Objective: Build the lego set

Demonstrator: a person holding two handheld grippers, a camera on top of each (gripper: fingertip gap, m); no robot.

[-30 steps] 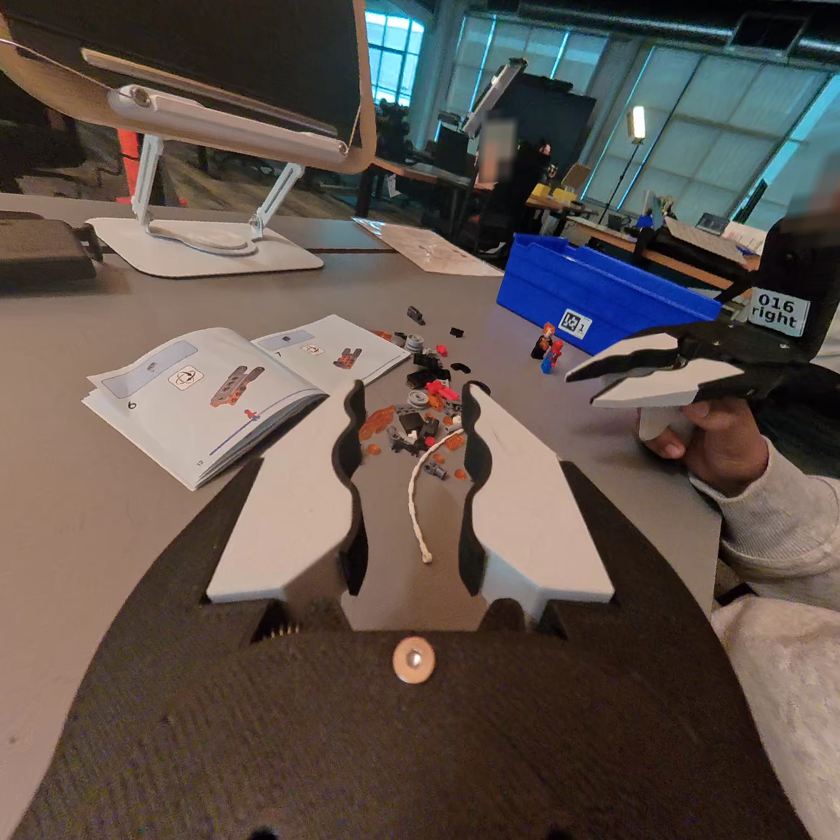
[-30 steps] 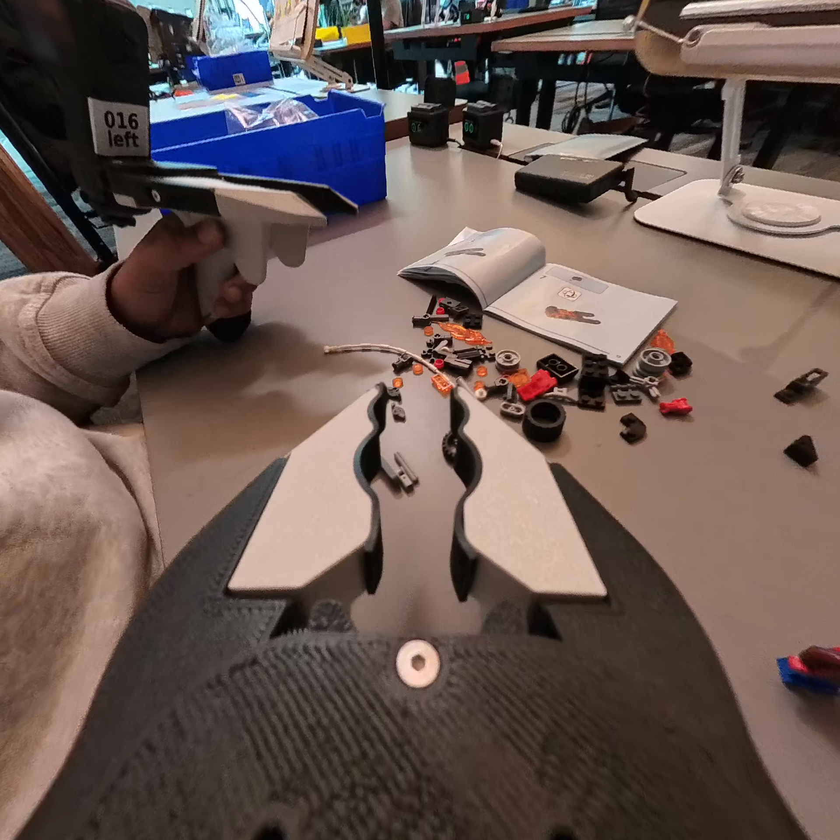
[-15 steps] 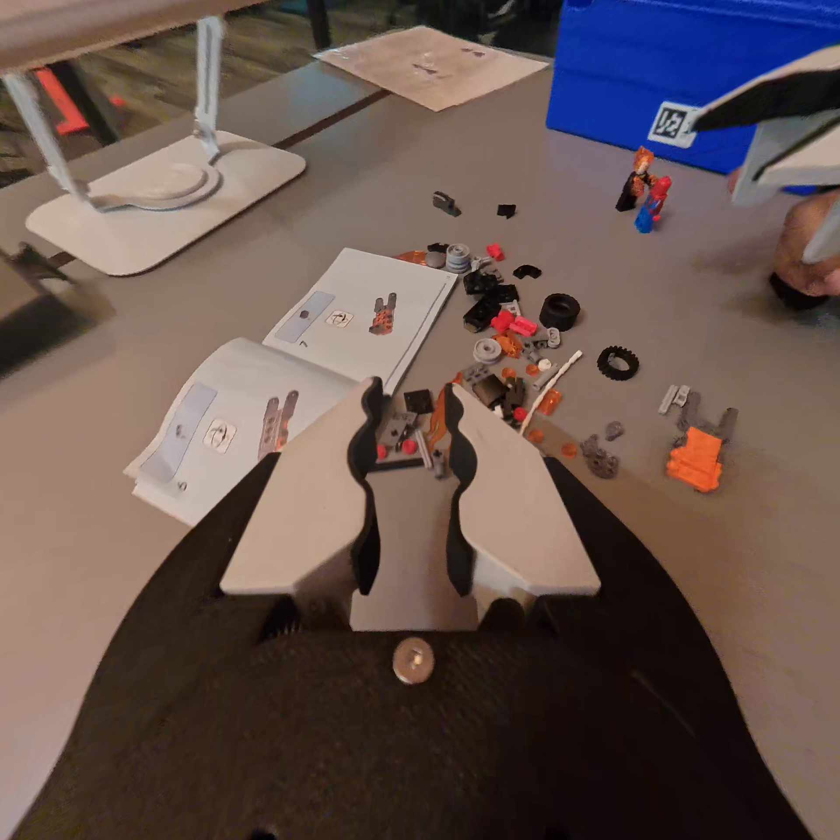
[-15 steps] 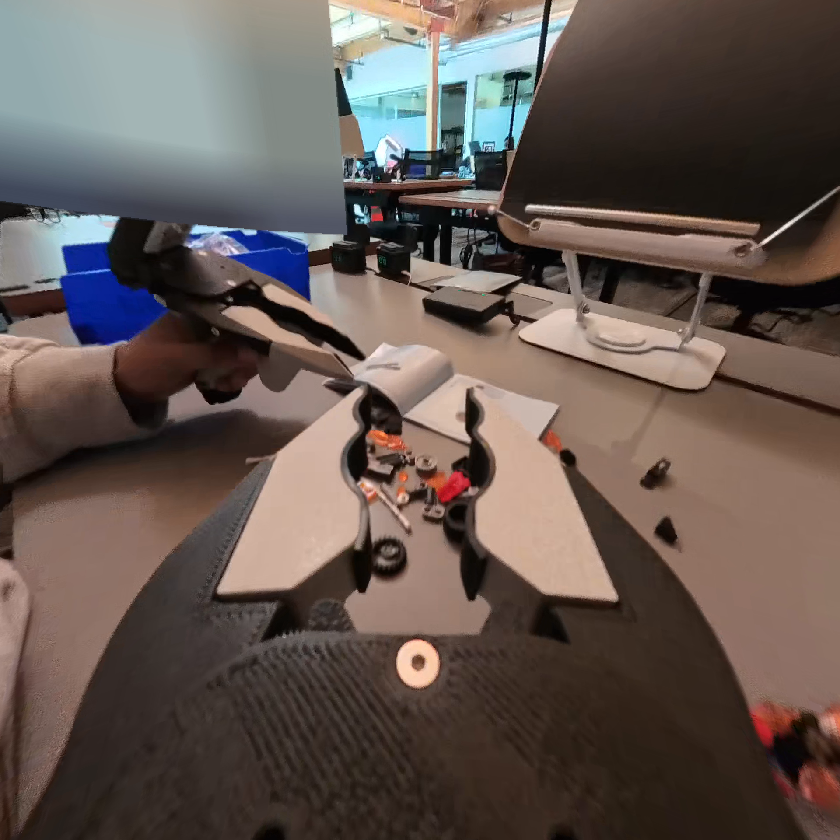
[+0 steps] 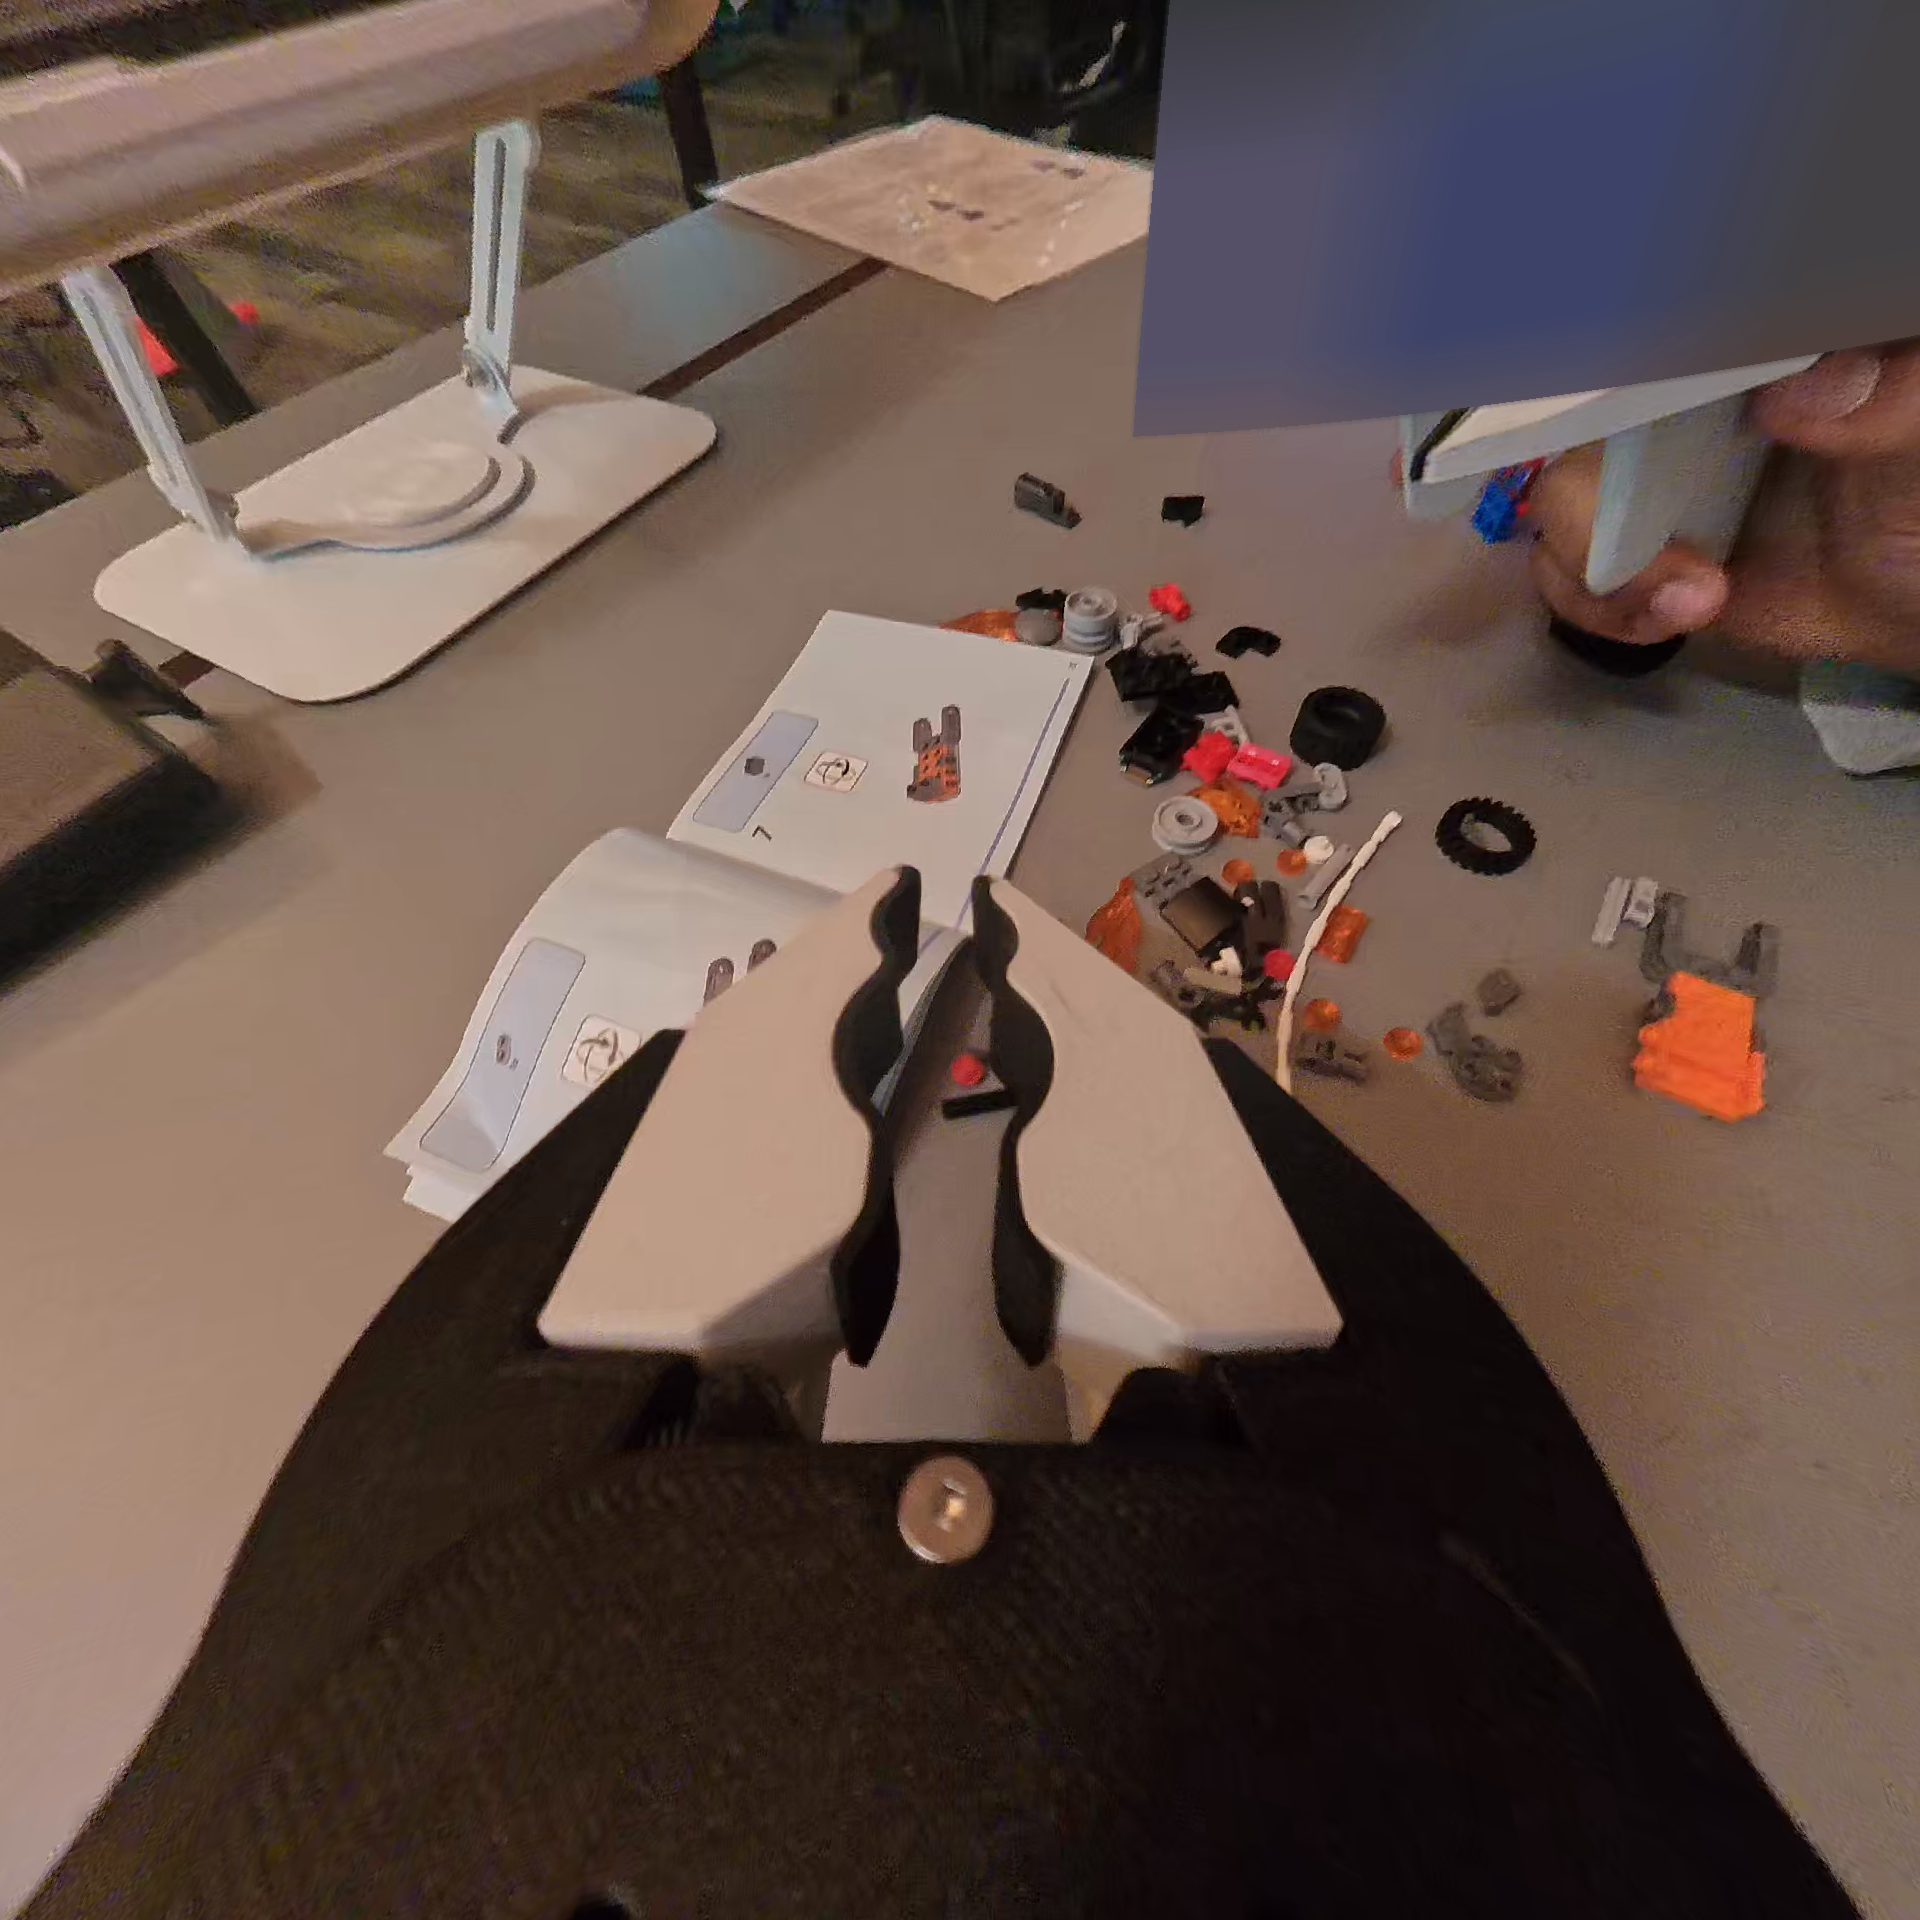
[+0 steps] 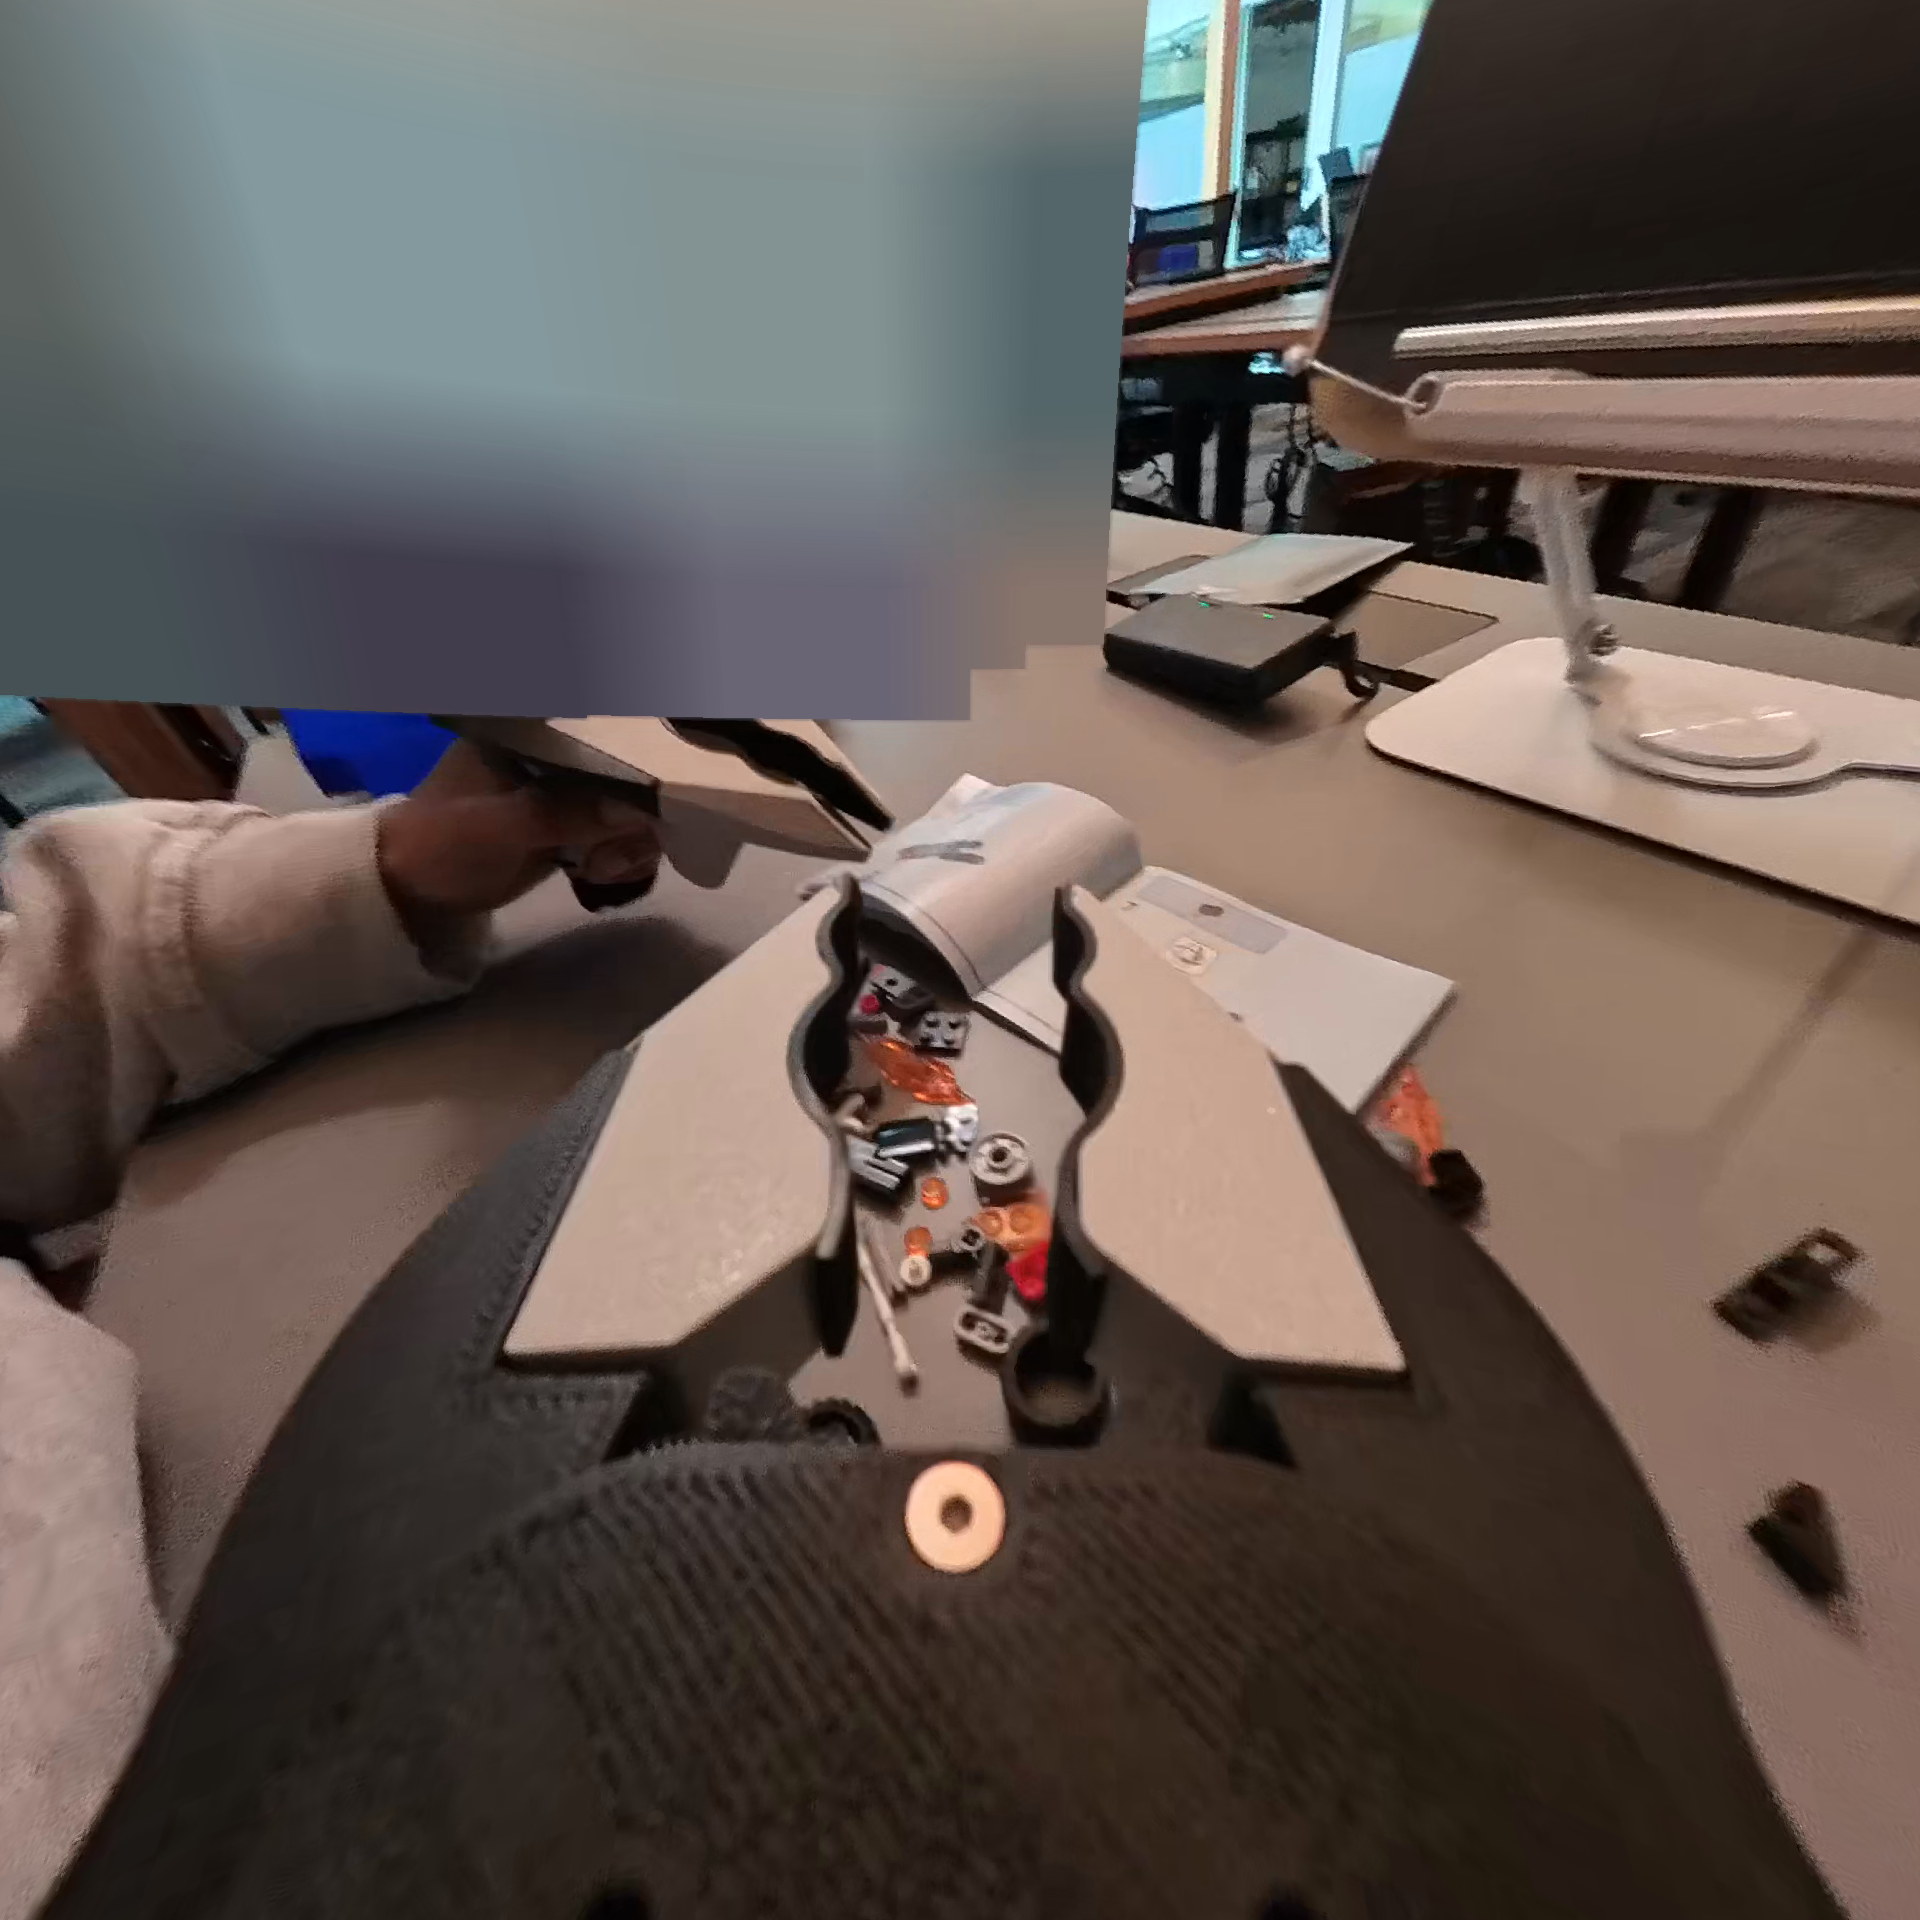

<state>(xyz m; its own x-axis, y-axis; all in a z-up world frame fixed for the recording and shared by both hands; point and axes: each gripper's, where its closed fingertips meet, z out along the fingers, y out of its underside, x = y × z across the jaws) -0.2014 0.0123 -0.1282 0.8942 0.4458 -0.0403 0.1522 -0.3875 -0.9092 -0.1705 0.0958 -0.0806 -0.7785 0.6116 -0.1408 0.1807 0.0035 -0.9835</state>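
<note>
Loose Lego pieces [image 5: 1216,831] in black, grey, red and orange lie on the grey table to the right of an open instruction booklet [image 5: 894,748]. A black tyre [image 5: 1338,727], a thin tyre ring [image 5: 1486,836], a white string [image 5: 1330,925] and an orange-and-grey part-built piece [image 5: 1704,1029] lie among them. My left gripper [image 5: 940,894] is empty with its jaws only narrowly apart, over the booklet's near edge. My right gripper [image 6: 956,899] is open and empty, low over the pile [image 6: 935,1143]. The booklet [image 6: 997,883] lies just beyond it.
A white monitor stand base [image 5: 416,530] and a black box [image 5: 83,790] stand at the back left. A paper sheet [image 5: 935,197] lies farther back. Two small black pieces [image 6: 1787,1288] lie apart on the right. A minifigure [image 5: 1496,509] is partly hidden behind the right gripper's handle. My right fingertips sit around 11 cm from my left ones. The orange-and-grey part-built piece [image 5: 1704,1029] is about equally far from each gripper, around 15 cm.
My left gripper's jaws have narrowed and it has shifted left over the booklet's edge. My right gripper has moved forward and lower over the pile, still open.
</note>
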